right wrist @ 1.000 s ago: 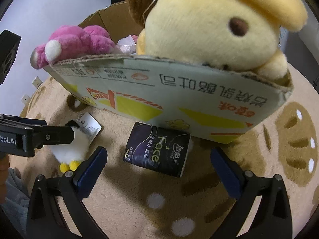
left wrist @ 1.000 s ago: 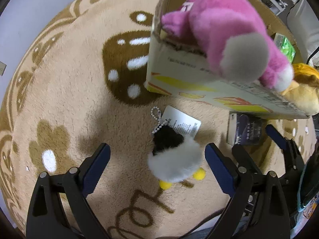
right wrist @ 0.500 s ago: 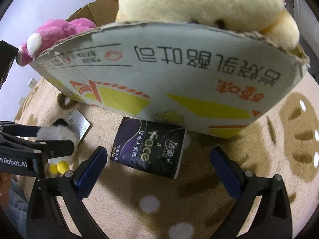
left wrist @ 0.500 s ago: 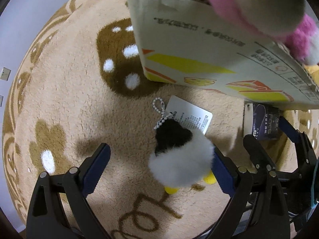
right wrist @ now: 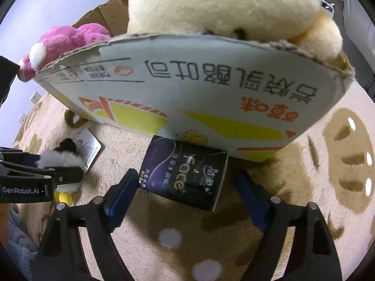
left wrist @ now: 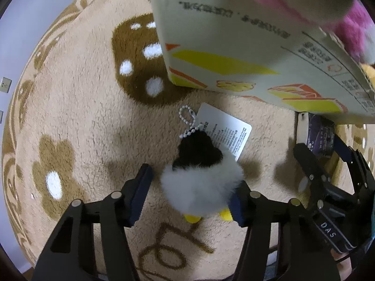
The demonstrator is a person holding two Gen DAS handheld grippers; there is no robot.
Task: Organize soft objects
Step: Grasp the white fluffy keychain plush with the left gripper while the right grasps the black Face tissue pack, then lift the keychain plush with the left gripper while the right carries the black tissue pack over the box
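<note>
A: Where was the penguin [left wrist: 201,185]?

B: On the rug [left wrist: 82,117], lying between the fingers of the left gripper [left wrist: 191,194]. Black head pointing far, white body near, yellow feet poking out at the near end. The right finger touched its side; the left finger stood just off it. So the jaws were apart, not yet clamped on the toy.

A: Anything attached to it?

B: A bead chain [left wrist: 187,121] at the head, and a white tag [left wrist: 225,131] lying flat on the rug, partly under the head.

A: And the tissue pack [right wrist: 185,173]?

B: Dark purple, on the rug just right of the penguin, its far edge against the foot of the box [right wrist: 187,93]. The right gripper [right wrist: 187,194] straddled its near end, fingers apart, neither one clearly touching it.

A: What was in the box?

B: A pink plush [right wrist: 61,44] hung over the rim at its left end, and a big cream bear [right wrist: 222,11] leaned over the rim at the right. The box itself stood on the rug, far of both grippers, printed upside down with yellow and orange shapes.

A: Were the grippers close to each other?

B: Side by side. In the right wrist view the left gripper showed at the left edge with the penguin in its jaws.
</note>
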